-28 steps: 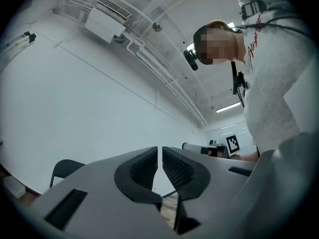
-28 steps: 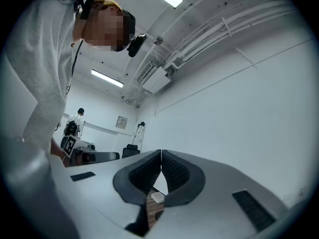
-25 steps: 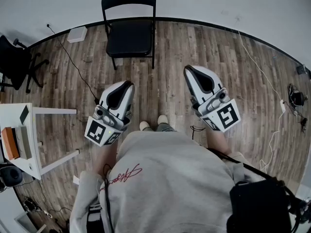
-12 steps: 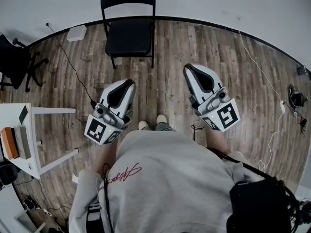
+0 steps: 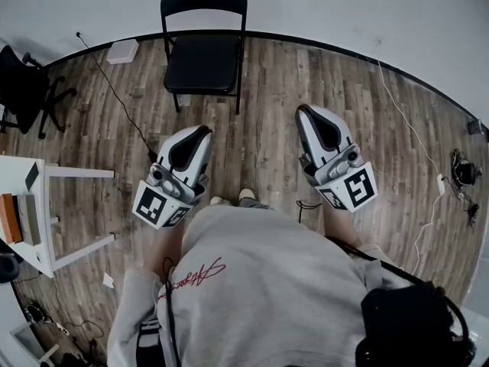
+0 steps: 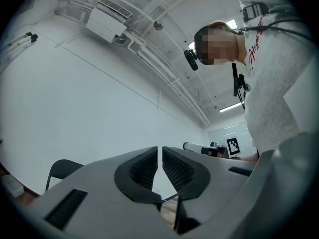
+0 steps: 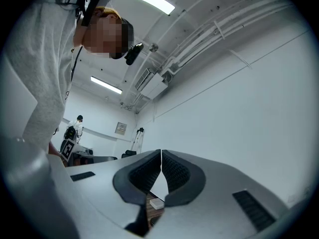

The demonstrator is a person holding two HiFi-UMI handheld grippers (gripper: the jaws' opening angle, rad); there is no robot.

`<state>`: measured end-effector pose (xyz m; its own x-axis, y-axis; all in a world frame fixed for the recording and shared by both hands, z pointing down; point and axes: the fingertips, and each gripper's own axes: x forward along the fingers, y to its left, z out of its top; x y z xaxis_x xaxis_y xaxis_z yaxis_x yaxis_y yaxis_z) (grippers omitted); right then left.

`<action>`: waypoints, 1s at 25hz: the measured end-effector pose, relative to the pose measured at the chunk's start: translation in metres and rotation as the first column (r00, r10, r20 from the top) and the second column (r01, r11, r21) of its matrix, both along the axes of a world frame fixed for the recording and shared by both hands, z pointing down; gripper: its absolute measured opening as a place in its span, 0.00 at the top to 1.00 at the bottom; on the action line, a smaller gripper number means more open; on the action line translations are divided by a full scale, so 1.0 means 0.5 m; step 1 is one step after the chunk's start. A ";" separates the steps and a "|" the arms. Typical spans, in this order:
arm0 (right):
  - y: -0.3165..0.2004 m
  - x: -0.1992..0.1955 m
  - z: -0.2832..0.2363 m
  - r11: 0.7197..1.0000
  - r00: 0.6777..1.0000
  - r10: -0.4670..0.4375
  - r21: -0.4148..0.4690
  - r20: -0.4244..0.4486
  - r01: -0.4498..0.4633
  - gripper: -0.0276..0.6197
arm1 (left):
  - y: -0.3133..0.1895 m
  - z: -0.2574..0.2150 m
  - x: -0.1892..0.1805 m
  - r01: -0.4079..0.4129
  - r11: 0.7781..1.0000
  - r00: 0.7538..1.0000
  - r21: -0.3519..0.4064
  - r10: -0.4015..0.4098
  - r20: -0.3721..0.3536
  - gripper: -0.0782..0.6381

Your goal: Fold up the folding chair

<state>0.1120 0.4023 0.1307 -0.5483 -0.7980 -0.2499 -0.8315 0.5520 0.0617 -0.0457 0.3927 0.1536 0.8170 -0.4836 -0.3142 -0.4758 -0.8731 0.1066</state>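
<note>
A black folding chair [image 5: 203, 44] stands unfolded on the wood floor against the white wall, straight ahead in the head view. My left gripper [image 5: 200, 132] and right gripper [image 5: 304, 112] hover side by side at waist height, well short of the chair and pointing toward it. Both are shut with nothing between the pads. The left gripper view shows the left gripper's [image 6: 160, 151] pads closed together and the chair's back [image 6: 62, 169] low at the left. Only wall and ceiling lie beyond the right gripper [image 7: 161, 154], which is closed, in the right gripper view.
A white table [image 5: 34, 232] with small items stands at the left. A black office chair [image 5: 23, 90] sits at the far left. A white box [image 5: 122, 50] lies by the wall, with a cable [image 5: 114, 102] across the floor. More cables [image 5: 432, 205] run along the right.
The person and both grippers have edged a little forward toward the chair. The table has slid toward the left edge of the view. Both jaws stay shut.
</note>
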 end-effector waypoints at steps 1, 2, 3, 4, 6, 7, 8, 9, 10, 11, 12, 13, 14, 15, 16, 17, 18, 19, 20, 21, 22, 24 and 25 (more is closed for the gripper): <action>-0.005 0.006 0.006 1.000 1.000 -0.004 -0.007 -0.007 0.004 0.93 | -0.001 0.001 0.003 0.010 1.000 1.000 0.003 -0.010 -0.002 0.83; -0.013 0.011 0.014 1.000 1.000 -0.011 -0.017 -0.015 0.010 0.93 | -0.005 0.002 0.005 0.021 1.000 1.000 0.001 -0.021 -0.006 0.83; -0.023 0.013 0.022 0.999 1.000 -0.021 -0.031 -0.020 0.020 0.93 | -0.009 0.004 0.006 0.030 1.000 0.999 -0.007 -0.030 -0.011 0.83; -0.032 0.012 0.028 0.998 0.999 -0.034 -0.043 -0.022 0.033 0.93 | -0.014 0.009 0.006 0.036 0.999 0.999 -0.020 -0.036 -0.014 0.83; -0.039 0.001 0.033 0.997 0.998 -0.060 -0.043 -0.037 0.058 0.93 | -0.022 0.023 0.006 0.042 0.998 0.999 -0.045 -0.042 -0.006 0.83; -0.044 -0.005 0.033 0.997 0.996 -0.066 -0.033 -0.055 0.064 0.93 | -0.029 0.031 0.004 0.045 0.997 0.999 -0.054 -0.045 0.001 0.83; -0.052 -0.010 0.032 0.998 0.995 -0.067 -0.021 -0.073 0.066 0.93 | -0.039 0.037 0.002 0.049 0.997 0.999 -0.062 -0.049 0.006 0.83; -0.064 -0.014 0.031 0.998 0.994 -0.067 -0.014 -0.083 0.066 0.93 | -0.052 0.041 -0.001 0.051 0.996 0.999 -0.067 -0.051 0.007 0.83; -0.076 -0.015 0.033 0.998 0.994 -0.066 -0.015 -0.082 0.066 0.93 | -0.064 0.044 -0.003 0.051 0.996 0.999 -0.072 -0.051 0.004 0.83; -0.089 -0.015 0.035 0.998 0.995 -0.065 -0.018 -0.072 0.064 0.93 | -0.075 0.047 -0.004 0.046 0.996 0.999 -0.074 -0.046 0.000 0.83; -0.102 -0.014 0.037 0.998 0.996 -0.061 -0.021 -0.064 0.060 0.93 | -0.088 0.050 -0.004 0.039 0.996 0.999 -0.076 -0.039 -0.003 0.83; -0.115 -0.011 0.041 0.998 0.997 -0.055 -0.025 -0.062 0.053 0.93 | -0.103 0.053 -0.003 0.032 0.996 0.999 -0.078 -0.032 -0.004 0.83; -0.131 -0.008 0.046 0.999 0.997 -0.047 -0.031 -0.067 0.045 0.93 | -0.121 0.057 -0.001 0.024 0.997 1.000 -0.079 -0.024 -0.006 0.83; -0.150 -0.005 0.051 0.999 0.997 -0.040 -0.038 -0.073 0.037 0.93 | -0.142 0.061 0.001 0.015 0.997 1.000 -0.081 -0.015 -0.009 0.83; -0.173 -0.003 0.057 0.998 0.996 -0.034 -0.046 -0.077 0.031 0.93 | -0.166 0.065 0.003 0.005 0.997 1.000 -0.080 -0.006 -0.013 0.83; -0.198 -0.003 0.063 0.998 0.996 -0.030 -0.053 -0.078 0.026 0.93 | -0.191 0.068 0.003 -0.004 0.997 1.000 -0.077 0.003 -0.015 0.83; -0.225 -0.005 0.068 0.998 0.997 -0.027 -0.056 -0.079 0.023 0.93 | -0.219 0.071 0.003 -0.009 0.997 1.000 -0.072 0.008 -0.012 0.83; -0.255 -0.007 0.069 0.998 0.996 -0.023 -0.054 -0.081 0.019 0.93 | -0.250 0.074 0.003 -0.010 0.998 1.000 -0.066 0.010 -0.004 0.83; -0.288 -0.010 0.069 0.999 0.996 -0.019 -0.048 -0.085 0.015 0.93 | -0.283 0.080 0.002 -0.010 0.998 1.000 -0.063 0.011 0.006 0.83; -0.322 -0.014 0.066 0.999 0.996 -0.016 -0.040 -0.086 0.013 0.93 | -0.317 0.090 0.000 -0.014 0.998 1.000 -0.067 0.015 0.016 0.83; -0.357 -0.017 0.060 0.999 0.997 -0.017 -0.031 -0.077 0.014 0.93 | -0.350 0.102 -0.003 -0.021 0.997 0.999 -0.077 0.023 0.023 0.83; -0.427 -0.022 0.042 0.999 0.999 -0.032 -0.006 -0.026 0.032 0.93 | -0.420 0.110 -0.006 -0.036 0.994 0.999 -0.100 0.037 0.016 0.83; -0.462 -0.024 0.030 0.999 0.999 -0.043 0.008 0.009 0.043 0.93 | -0.455 0.104 -0.007 -0.036 0.994 0.999 -0.107 0.037 0.004 0.83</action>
